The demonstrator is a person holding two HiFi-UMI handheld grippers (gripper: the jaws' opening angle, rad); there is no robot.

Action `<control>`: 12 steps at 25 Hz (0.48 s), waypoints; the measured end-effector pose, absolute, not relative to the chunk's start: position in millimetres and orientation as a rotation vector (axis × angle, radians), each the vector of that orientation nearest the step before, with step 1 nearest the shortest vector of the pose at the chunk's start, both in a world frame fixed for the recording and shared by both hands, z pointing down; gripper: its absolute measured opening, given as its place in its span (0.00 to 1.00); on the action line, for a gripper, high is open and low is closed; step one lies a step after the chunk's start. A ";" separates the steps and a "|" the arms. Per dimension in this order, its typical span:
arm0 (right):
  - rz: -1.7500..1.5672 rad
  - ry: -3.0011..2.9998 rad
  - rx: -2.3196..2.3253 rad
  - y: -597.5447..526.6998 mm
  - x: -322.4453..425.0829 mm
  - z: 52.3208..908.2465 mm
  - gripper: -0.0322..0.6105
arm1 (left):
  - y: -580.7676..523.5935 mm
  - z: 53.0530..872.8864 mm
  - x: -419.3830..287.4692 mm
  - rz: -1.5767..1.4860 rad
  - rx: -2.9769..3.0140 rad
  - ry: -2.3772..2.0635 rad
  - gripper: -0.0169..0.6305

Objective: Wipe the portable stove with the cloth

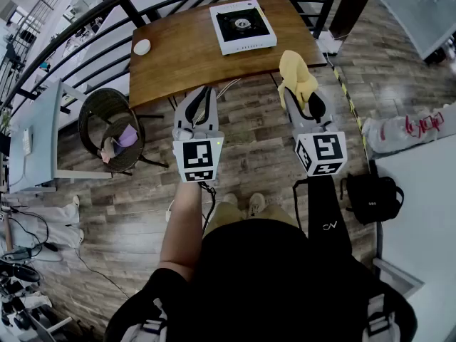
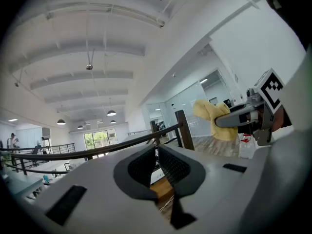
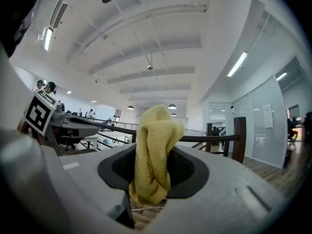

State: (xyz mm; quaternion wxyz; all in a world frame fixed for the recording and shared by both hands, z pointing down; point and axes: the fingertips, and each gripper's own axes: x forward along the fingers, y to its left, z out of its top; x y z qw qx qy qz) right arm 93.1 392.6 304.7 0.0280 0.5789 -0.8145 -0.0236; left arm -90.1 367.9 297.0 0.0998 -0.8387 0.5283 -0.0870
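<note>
The portable stove (image 1: 242, 26), white with a black burner top, sits at the far right of a brown wooden table (image 1: 178, 63). Both grippers hover short of the table's near edge, tilted upward. My right gripper (image 1: 296, 95) is shut on a yellow cloth (image 1: 298, 75), which bunches up between the pads (image 3: 183, 167) and sticks out above them as the cloth (image 3: 155, 145). My left gripper (image 1: 204, 92) is shut with nothing in it, its pads (image 2: 173, 167) meeting at the tips. In the left gripper view, the cloth (image 2: 214, 118) shows to the right.
A small white round object (image 1: 142, 46) lies at the table's left end. A dark railing (image 1: 107, 13) curves behind the table. A wicker chair (image 1: 107, 123) with items stands left, a black bag (image 1: 370, 198) and a white table (image 1: 420, 212) right.
</note>
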 end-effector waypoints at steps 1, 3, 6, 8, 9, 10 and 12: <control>-0.075 -2.513 1.791 392.3 93.5 303.9 0.29 | 367.1 296.1 -90.1 -0.255 -2.479 1.559 0.06; -0.080 -2.511 1.796 391.8 94.0 302.6 0.29 | 366.0 294.2 -90.4 -0.250 -2.477 1.556 0.06; -0.087 -2.512 1.802 392.9 95.1 300.7 0.29 | 366.9 291.7 -91.6 -0.241 -2.475 1.561 0.06; -0.088 -2.516 1.817 394.7 98.4 298.6 0.29 | 369.3 290.8 -90.8 -0.243 -2.474 1.561 0.06; -0.087 -2.517 1.822 395.1 99.6 298.1 0.29 | 370.5 290.5 -90.4 -0.245 -2.472 1.559 0.06; -0.085 -2.519 1.825 395.1 100.0 297.9 0.29 | 371.2 290.2 -90.6 -0.246 -2.470 1.559 0.06; -0.081 -2.524 1.825 394.4 99.2 298.4 0.29 | 372.0 289.3 -92.0 -0.245 -2.464 1.562 0.06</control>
